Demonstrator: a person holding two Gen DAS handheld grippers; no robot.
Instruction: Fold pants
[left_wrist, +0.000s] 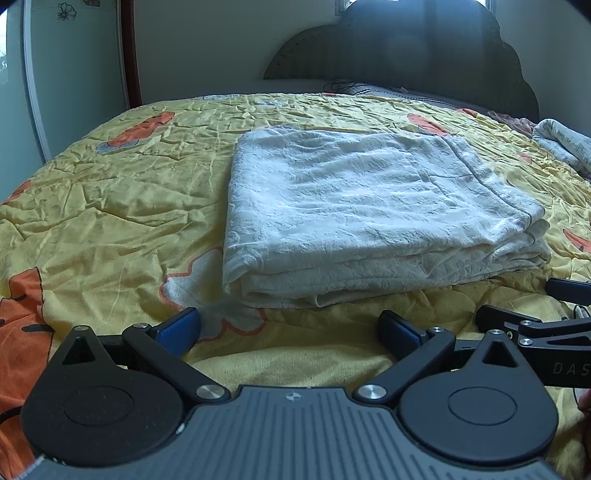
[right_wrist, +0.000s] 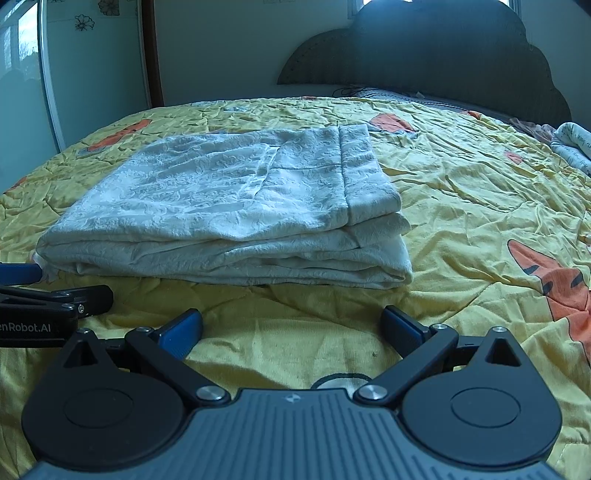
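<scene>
Folded pants (left_wrist: 376, 218) lie just ahead of both claws, on the bed (left_wrist: 110, 206).
Left claw (left_wrist: 290, 328) and right claw (right_wrist: 291, 328) gape empty; the stack sits right of the left, left of the right.

A bedroom in a home is shown. Most of both views is filled by a bed (left_wrist: 110, 206) covered with a crumpled yellow quilt (right_wrist: 461, 192) printed with orange cartoon figures. A dark scalloped headboard (left_wrist: 424, 48) is set against a pale wall, and a pillow (right_wrist: 406, 96) is seen below it. A sliding wardrobe door (right_wrist: 96, 66) decorated with flower outlines is seen at the left.
</scene>
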